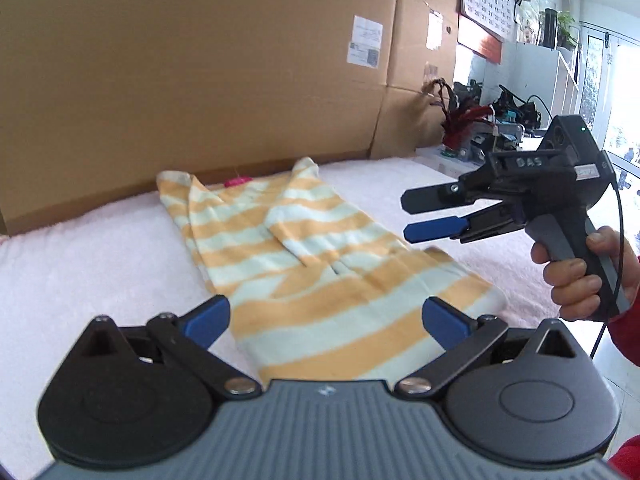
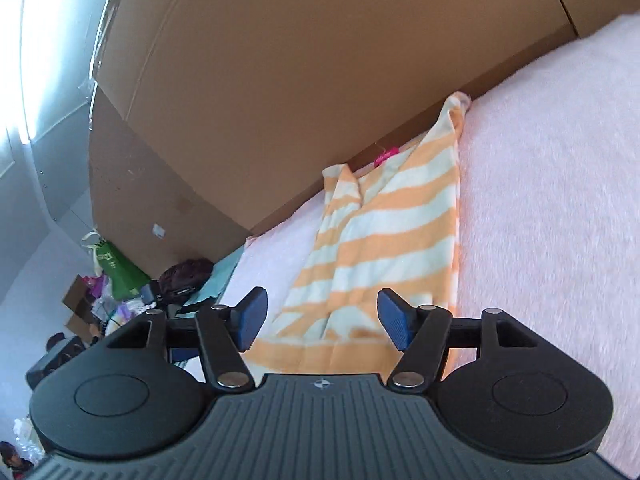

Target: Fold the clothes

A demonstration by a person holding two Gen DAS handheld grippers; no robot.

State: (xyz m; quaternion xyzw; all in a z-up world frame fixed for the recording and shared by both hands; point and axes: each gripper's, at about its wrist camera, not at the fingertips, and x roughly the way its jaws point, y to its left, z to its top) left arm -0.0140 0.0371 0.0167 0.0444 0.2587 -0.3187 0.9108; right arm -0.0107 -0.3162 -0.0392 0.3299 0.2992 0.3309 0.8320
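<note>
One striped garment (image 1: 316, 252) | two grippers: left gripper (image 1: 326, 322), right gripper (image 1: 424, 216), fingers apart

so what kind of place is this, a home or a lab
Probably a lived-in home or small workroom, not a lab. A striped garment lies on a pink fluffy blanket walled by big cardboard sheets, with a wall calendar and cluttered bags nearby.
</note>
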